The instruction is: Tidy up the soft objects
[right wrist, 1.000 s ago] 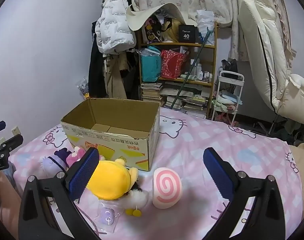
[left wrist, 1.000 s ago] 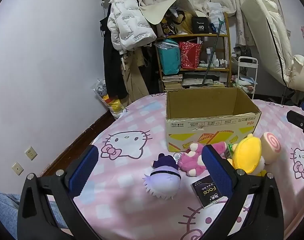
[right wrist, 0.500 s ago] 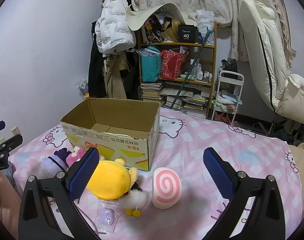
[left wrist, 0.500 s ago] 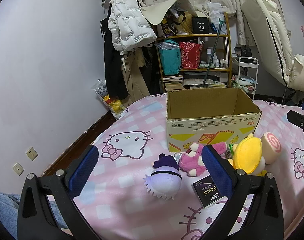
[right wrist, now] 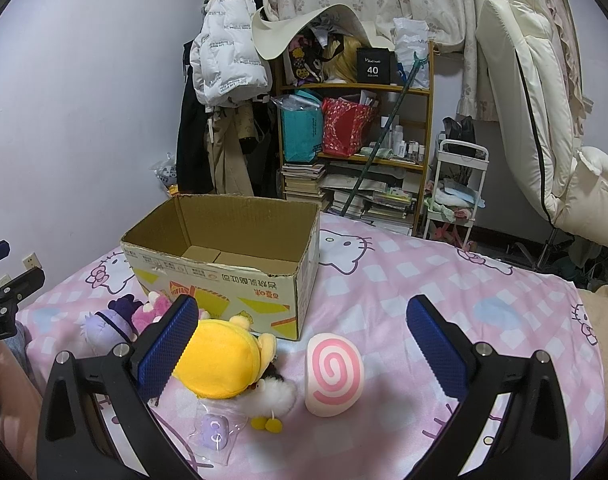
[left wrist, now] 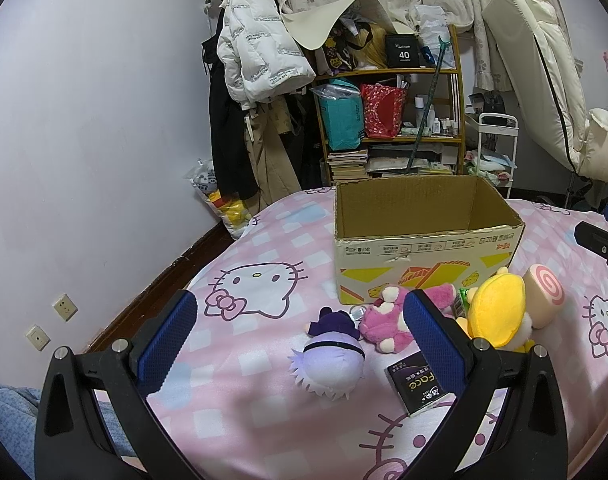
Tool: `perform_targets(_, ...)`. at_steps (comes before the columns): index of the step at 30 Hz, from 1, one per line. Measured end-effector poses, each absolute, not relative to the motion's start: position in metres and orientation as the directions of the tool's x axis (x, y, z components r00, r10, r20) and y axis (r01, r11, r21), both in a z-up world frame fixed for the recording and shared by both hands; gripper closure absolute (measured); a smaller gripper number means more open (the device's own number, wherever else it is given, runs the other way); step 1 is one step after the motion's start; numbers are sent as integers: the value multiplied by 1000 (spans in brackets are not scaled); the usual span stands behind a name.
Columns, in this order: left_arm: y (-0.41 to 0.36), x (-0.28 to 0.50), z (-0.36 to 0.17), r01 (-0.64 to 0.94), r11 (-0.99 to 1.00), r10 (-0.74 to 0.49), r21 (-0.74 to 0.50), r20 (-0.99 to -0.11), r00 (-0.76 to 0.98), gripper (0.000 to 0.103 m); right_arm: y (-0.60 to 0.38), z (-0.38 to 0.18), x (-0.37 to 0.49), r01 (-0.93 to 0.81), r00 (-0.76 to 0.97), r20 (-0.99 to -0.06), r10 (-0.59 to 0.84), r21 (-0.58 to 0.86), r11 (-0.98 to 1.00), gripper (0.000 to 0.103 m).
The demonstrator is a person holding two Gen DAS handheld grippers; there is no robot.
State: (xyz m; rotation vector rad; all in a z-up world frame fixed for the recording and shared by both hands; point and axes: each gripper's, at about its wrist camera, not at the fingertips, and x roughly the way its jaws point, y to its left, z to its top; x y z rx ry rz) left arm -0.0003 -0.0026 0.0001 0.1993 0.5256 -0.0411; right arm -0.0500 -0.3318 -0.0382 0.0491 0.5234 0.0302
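An open, empty cardboard box (left wrist: 424, 240) (right wrist: 231, 264) stands on the pink Hello Kitty bed cover (left wrist: 247, 280). In front of it lie a purple plush (left wrist: 330, 364) (right wrist: 103, 326), a pink plush (left wrist: 384, 320) (right wrist: 153, 308), a yellow plush (left wrist: 496, 310) (right wrist: 223, 362) and a pink-swirl roll cushion (left wrist: 544, 294) (right wrist: 334, 374). My left gripper (left wrist: 299, 340) is open and empty, just above the purple plush. My right gripper (right wrist: 301, 348) is open and empty, over the yellow plush and the roll cushion.
A black "Face" packet (left wrist: 418, 388) lies beside the purple plush. A small purple item in a clear bag (right wrist: 213, 430) lies near the yellow plush. A cluttered shelf (left wrist: 388, 120), hanging coats (left wrist: 255, 80) and a white trolley (right wrist: 456, 188) stand behind the bed.
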Motion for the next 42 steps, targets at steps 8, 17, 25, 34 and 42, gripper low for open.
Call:
perform_targets(8, 2, 0, 0, 88, 980, 13, 178, -500, 866, 2, -332, -38, -50, -16, 865, -500, 41, 53, 998, 0)
perform_targets(17, 5, 0, 0, 83, 980, 20, 182, -501, 865, 2, -332, -39, -50, -16, 865, -501, 40, 53, 998, 0)
perform_targets(25, 5, 0, 1, 76, 981, 25, 180, -499, 866, 2, -333, -38, -50, -16, 865, -501, 40, 51, 999, 0)
perform_targets(34, 5, 0, 1, 75, 981, 25, 180, -499, 866, 2, -331, -39, -49, -16, 864, -501, 40, 52, 999, 0)
perform_targets(42, 5, 1, 0, 76, 980, 25, 183, -498, 867, 2, -334, -39, -49, -17, 863, -503, 40, 50, 999, 0)
